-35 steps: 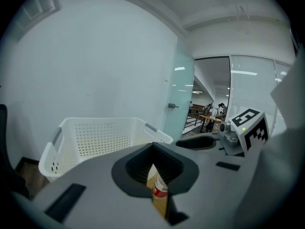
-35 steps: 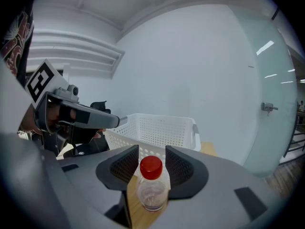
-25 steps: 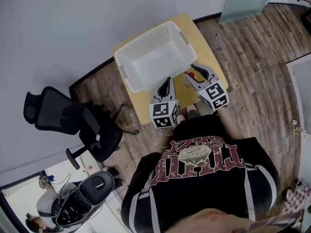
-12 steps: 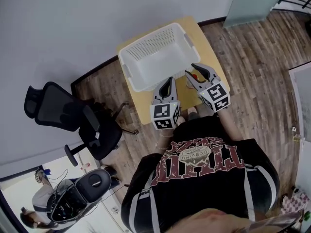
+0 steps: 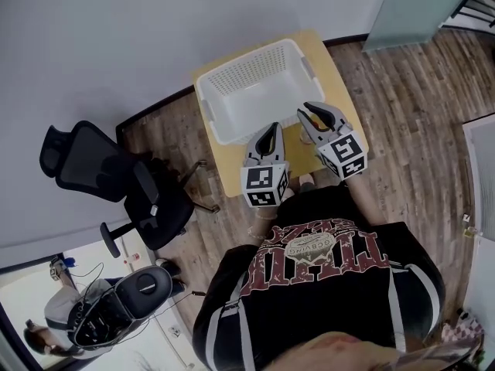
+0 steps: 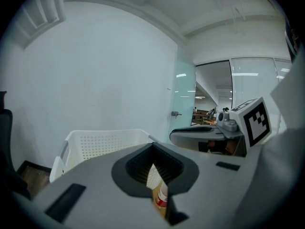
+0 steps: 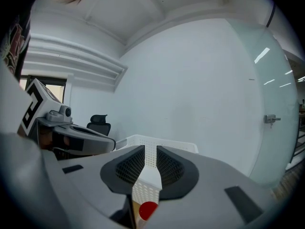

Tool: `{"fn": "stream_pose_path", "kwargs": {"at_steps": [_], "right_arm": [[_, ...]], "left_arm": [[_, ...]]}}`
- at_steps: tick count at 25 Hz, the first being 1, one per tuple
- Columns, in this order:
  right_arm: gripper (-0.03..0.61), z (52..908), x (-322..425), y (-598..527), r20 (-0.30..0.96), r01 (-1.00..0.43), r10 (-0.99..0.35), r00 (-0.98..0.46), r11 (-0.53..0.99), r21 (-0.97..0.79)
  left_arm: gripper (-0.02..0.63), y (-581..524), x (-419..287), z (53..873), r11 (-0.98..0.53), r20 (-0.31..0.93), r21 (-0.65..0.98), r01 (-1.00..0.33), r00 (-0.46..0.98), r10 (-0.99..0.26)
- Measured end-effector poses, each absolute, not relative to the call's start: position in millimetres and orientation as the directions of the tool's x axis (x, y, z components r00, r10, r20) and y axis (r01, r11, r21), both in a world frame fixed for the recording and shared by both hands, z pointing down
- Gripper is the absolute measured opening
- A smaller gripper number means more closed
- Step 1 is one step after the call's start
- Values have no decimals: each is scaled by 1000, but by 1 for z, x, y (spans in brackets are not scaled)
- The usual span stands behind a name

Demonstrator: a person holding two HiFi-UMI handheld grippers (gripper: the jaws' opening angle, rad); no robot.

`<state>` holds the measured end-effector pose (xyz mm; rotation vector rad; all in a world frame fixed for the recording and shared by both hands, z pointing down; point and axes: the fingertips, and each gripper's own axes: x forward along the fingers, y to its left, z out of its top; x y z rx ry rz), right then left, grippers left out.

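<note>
Both grippers are carrying nothing. On the left gripper (image 6: 153, 168) the fingers are pressing together, leaving only a sliver. On the right gripper (image 7: 150, 155) they are standing apart, with the basket wall showing through the gap. Just below and ahead of them a small plastic bottle (image 6: 162, 199) is standing on the table (image 5: 230, 168). Its red cap (image 7: 148, 209) is peeping out under the right fingers, close to the white basket (image 5: 203, 99). It is looking light, smooth and round, so probably prone to slipping or squashing; taking it around the body just below the cap seems best. A red label band is wrapping it, its print showing too small to read. Black-and-white square markers are facing up on each gripper.
</note>
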<state>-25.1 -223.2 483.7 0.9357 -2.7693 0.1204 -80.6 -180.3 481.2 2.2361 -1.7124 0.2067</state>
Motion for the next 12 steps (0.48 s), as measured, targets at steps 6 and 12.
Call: {"fn": "stream_pose_path", "kwargs": {"at_steps": [6, 12], "right_arm": [[69, 479, -46, -228, 232, -593, -576, -784, 805, -4], [47, 479, -65, -231, 236, -575, -559, -795, 818, -1]], "left_arm": [[28, -183, -96, 477, -226, 295, 154, -962, 263, -919], [28, -188, -110, 475, -221, 288, 143, -965, 255, -923]]}}
